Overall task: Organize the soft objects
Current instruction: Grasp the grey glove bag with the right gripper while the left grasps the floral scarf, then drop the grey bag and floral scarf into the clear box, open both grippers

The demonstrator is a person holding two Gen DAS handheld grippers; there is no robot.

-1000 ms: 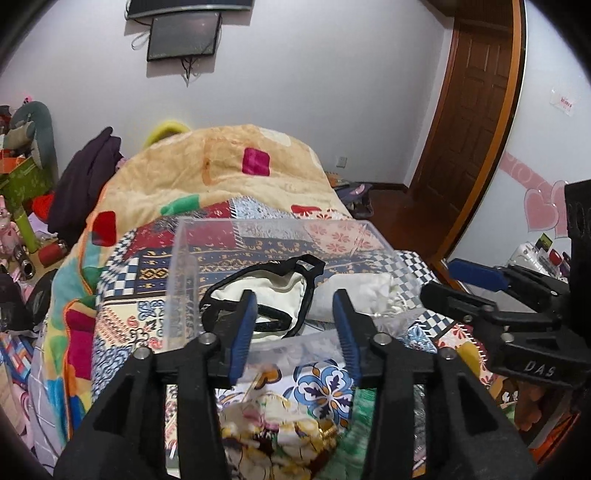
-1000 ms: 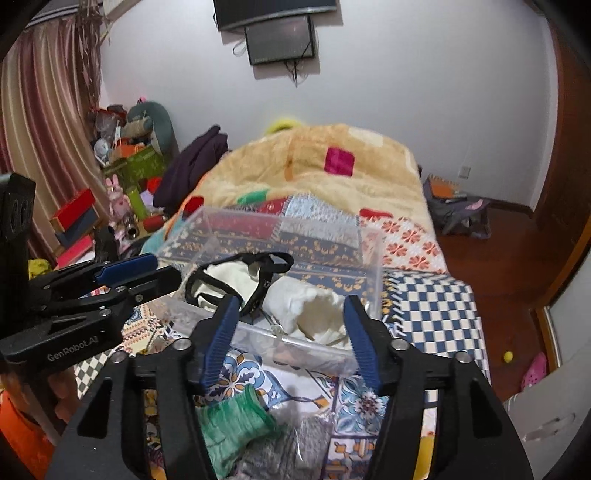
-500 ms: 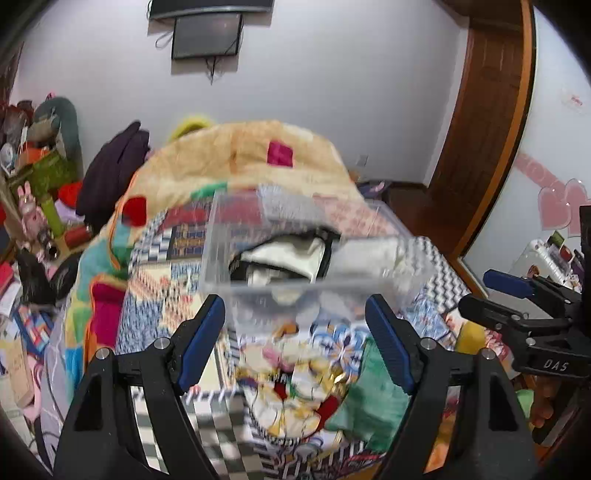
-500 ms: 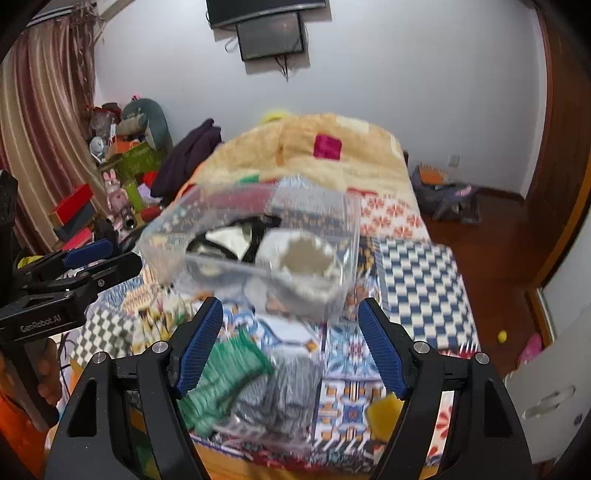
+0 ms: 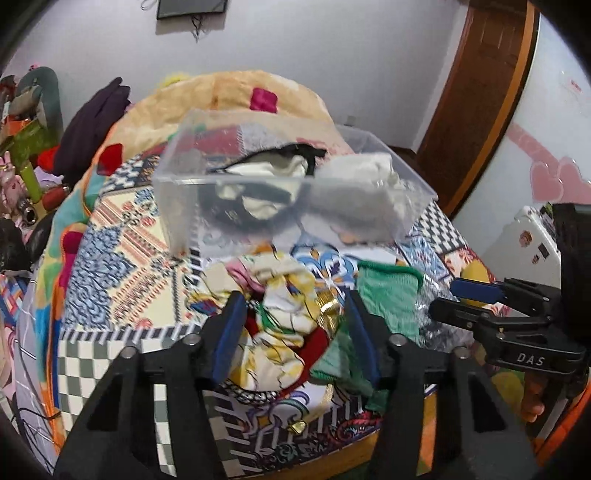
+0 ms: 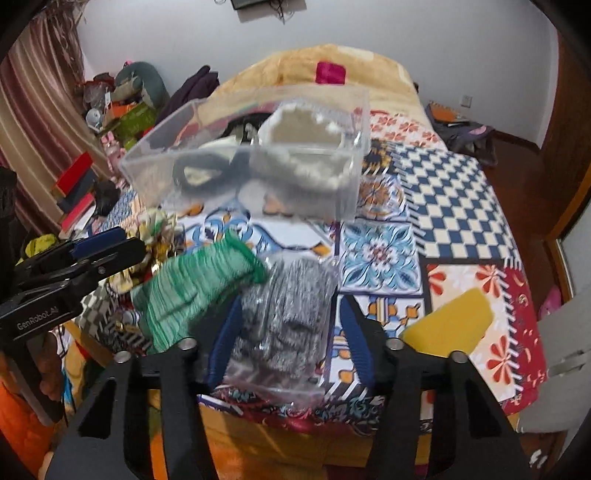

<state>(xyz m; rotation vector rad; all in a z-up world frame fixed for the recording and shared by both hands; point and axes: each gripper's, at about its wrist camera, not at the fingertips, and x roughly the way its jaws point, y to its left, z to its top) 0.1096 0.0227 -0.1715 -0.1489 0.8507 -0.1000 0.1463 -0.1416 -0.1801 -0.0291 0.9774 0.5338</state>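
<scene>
Both claws have drawn back from the clear bin (image 5: 291, 206); left claw (image 5: 293, 332) and right claw (image 6: 291, 339) gape wide, empty. Green cloth (image 6: 195, 284) lies diagonally, just left of right claw.

A patchwork quilt (image 6: 436, 206) covered the bed, with a tan blanket (image 5: 221, 92) heaped at its far end. A dark screen (image 5: 190, 7) hung on the white wall beyond. A wooden door (image 5: 476, 96) stood at the right, beside pink heart stickers (image 5: 554, 177). Striped curtains (image 6: 26, 122) hung at the left, near stacked red books (image 6: 74, 199) and a dark purple garment (image 5: 92, 125)
</scene>
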